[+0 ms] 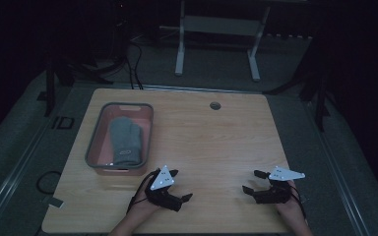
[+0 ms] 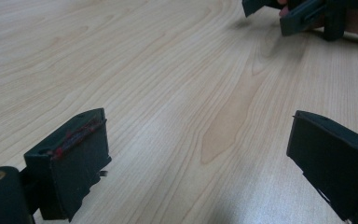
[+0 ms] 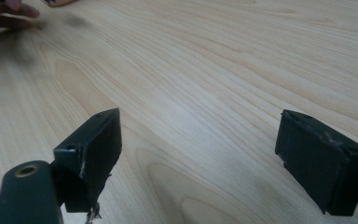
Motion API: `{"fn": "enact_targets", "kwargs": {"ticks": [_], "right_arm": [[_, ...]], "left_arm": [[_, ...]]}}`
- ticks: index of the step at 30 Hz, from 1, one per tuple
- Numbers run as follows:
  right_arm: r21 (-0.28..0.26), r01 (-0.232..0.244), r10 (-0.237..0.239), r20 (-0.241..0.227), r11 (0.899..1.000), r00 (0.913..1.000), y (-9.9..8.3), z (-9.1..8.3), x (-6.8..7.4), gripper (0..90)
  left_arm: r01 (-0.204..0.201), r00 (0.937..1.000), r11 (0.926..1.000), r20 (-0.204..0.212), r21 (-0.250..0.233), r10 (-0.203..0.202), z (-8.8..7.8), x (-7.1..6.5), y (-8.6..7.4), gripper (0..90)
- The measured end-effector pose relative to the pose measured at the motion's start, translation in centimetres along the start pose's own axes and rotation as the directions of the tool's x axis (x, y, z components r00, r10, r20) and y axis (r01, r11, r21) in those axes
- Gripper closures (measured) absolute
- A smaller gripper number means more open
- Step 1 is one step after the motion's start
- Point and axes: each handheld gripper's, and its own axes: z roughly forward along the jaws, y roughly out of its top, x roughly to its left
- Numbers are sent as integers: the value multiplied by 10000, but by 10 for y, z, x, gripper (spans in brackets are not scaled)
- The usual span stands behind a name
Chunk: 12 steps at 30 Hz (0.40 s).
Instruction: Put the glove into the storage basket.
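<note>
So the thing to deal with here is the grey mitten (image 1: 125, 139), a knit one by the look of it, lying flat inside the grey bin (image 1: 94, 141) at the back-left part of the worktop (image 1: 216, 147). It fills most of the bin lengthwise, cuff end toward the near wall, fingertip end toward the far wall, thumb bump on the right side.

Handling-wise, my guess is it's about as easy on weight as it gets: light, soft, totally floppy. Nothing fragile. The catch is that soft knit sags, so pinch one end and the rest will dangle and maybe drag over the bin rim on the way out. Not slippery though, the fabric should give the pads plenty of bite.

Where I'd grab: the cuff end nearest the person, or a pinch of fabric mid-body so it folds over evenly. Coming straight down between the bin walls looks doable, since there's some room on either side of the mitten.

Right now neither gripper has anything. The left gripper (image 1: 180, 187) sits just in front of the bin's near-right corner, jaws spread wide, bare wood between them. The right gripper (image 1: 255, 181) is well over on the right side of the worktop, also spread wide and carrying nothing. Left one is clearly closer to the mitten.
</note>
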Motion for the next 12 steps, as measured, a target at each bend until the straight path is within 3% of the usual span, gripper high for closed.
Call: {"fn": "enact_targets", "kwargs": {"ticks": [12], "right_arm": [[78,-193,192,138,9998,9997,0,1,-2,147]], "left_arm": [[138,9998,9999,164,-87,-137,1,1,-2,58]]}}
